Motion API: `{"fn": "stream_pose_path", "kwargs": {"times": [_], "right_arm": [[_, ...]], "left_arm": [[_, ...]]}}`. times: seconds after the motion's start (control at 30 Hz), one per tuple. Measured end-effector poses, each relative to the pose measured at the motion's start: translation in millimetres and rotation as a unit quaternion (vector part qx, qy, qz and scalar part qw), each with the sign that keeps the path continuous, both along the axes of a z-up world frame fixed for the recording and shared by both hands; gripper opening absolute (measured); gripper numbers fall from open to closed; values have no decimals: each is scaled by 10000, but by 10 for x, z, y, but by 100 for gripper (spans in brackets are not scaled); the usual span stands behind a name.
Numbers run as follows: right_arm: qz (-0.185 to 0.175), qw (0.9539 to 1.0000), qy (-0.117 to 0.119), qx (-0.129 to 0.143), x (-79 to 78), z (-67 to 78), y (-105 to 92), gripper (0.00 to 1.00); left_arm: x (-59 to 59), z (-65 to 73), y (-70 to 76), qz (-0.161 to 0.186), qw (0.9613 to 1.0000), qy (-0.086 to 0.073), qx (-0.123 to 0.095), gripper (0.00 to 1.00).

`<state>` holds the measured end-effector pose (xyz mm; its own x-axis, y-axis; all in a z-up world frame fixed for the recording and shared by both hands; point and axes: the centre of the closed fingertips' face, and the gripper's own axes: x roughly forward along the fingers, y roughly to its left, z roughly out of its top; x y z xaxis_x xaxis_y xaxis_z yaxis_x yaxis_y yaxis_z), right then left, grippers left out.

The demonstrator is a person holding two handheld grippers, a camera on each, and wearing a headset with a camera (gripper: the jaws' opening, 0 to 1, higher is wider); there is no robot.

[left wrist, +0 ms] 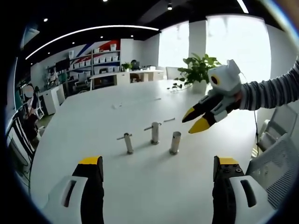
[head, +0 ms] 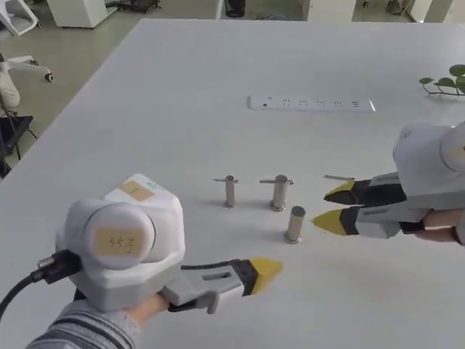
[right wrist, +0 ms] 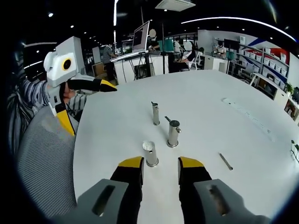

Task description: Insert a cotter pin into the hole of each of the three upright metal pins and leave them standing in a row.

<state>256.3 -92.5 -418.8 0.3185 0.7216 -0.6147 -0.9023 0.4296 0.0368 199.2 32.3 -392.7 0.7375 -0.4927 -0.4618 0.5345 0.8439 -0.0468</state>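
Note:
Three upright metal pins stand on the white table. The left pin (head: 229, 190) (left wrist: 128, 143) (right wrist: 155, 113) and the middle pin (head: 279, 193) (left wrist: 155, 133) (right wrist: 173, 133) each carry a cotter pin through the top. The third pin (head: 294, 224) (left wrist: 175, 142) (right wrist: 150, 154) stands bare, slightly nearer me. A loose cotter pin (head: 338, 177) (left wrist: 169, 120) (right wrist: 226, 161) lies flat on the table. My right gripper (head: 334, 207) (right wrist: 161, 163) is open and empty, just right of the bare pin. My left gripper (head: 258, 270) (left wrist: 156, 163) is open wide, held short of the pins.
A white power strip (head: 311, 104) lies farther back on the table (head: 182, 109). A small plant (head: 443, 81) sits at the far right edge. Office chairs (head: 18, 18) stand beyond the table's left side.

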Motion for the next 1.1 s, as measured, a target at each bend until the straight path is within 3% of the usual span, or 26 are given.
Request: {"fn": "stream_pose_path", "kwargs": {"times": [0.13,0.4,0.6,0.83,1.1], "right_arm": [[-166,9997,47,-144,132,48,-173,23],[-154,9980,64,-607,404,29,-387,23],[-108,9946,149,-1019,609,-107,-511,22],[9,9896,50,-1440,816,-240,-606,19],[111,9857,207,-1670,988,-444,-633,14]], "left_arm": [[13,12,5,9,10000,-8,-51,97],[25,5,19,36,10000,30,-63,97],[41,-3,29,49,9999,52,-75,96],[50,-13,76,96,9999,43,-13,94],[68,-79,133,157,9999,64,21,91]]}}
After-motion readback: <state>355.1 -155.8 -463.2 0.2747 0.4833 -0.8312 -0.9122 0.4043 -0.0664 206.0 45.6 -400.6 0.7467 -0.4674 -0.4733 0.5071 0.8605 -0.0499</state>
